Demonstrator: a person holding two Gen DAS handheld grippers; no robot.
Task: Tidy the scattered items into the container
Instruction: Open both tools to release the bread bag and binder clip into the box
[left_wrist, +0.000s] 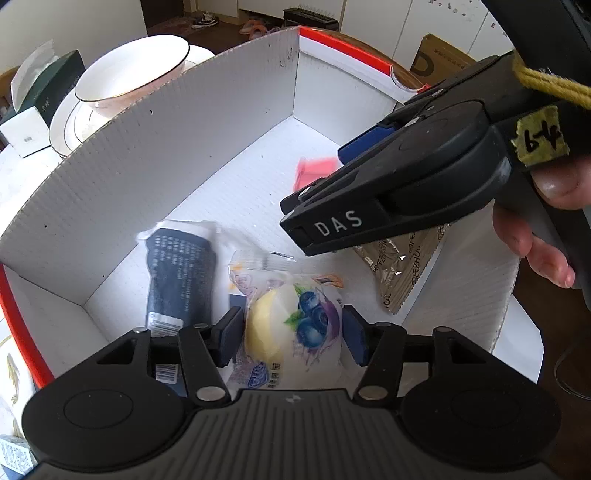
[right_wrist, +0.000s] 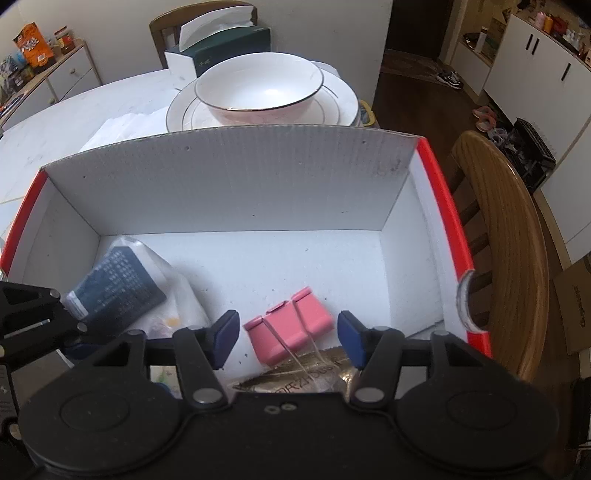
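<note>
White cardboard box (right_wrist: 236, 192), red-edged, on table: holds everything seen. Dark blue packet (left_wrist: 181, 273) at left, long axis near-to-far. Blueberry snack bag (left_wrist: 295, 325) between spread pads of left gripper (left_wrist: 293, 332), apparently just let go or about to be. Gold foil sachet (right_wrist: 317, 373) under right gripper (right_wrist: 284, 338), also spread, empty. Pink clip (right_wrist: 291, 328) just ahead, between right fingertips; right hand nearer.
</note>
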